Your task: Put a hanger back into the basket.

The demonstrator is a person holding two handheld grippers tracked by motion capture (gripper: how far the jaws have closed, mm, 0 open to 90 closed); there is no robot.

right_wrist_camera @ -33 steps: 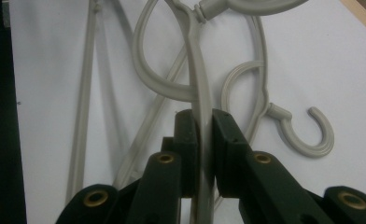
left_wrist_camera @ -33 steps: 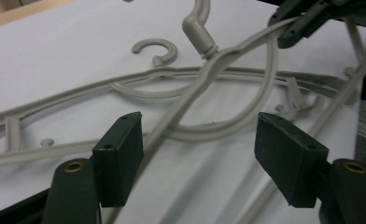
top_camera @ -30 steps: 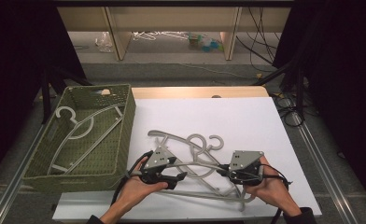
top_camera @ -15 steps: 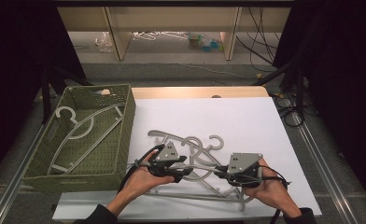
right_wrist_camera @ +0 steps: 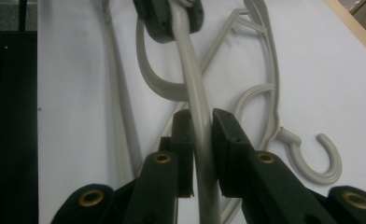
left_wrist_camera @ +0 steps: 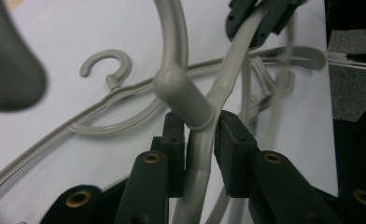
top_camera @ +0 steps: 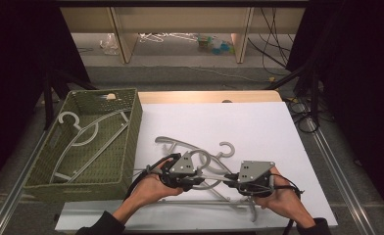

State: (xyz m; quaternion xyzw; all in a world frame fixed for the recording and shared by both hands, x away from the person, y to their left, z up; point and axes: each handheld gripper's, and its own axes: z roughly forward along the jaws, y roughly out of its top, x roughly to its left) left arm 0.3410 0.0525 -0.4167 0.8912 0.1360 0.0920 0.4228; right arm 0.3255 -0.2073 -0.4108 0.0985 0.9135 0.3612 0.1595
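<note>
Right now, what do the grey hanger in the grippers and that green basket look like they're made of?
Hanger: probably moulded plastic, smooth satin grey; it shows soft highlights and ribbed, seamless arms. Basket: woven, olive green and matte, going by the plaited texture; wicker or plastic rattan, I can't tell which.

The left claw has just closed on the hanger.
</note>
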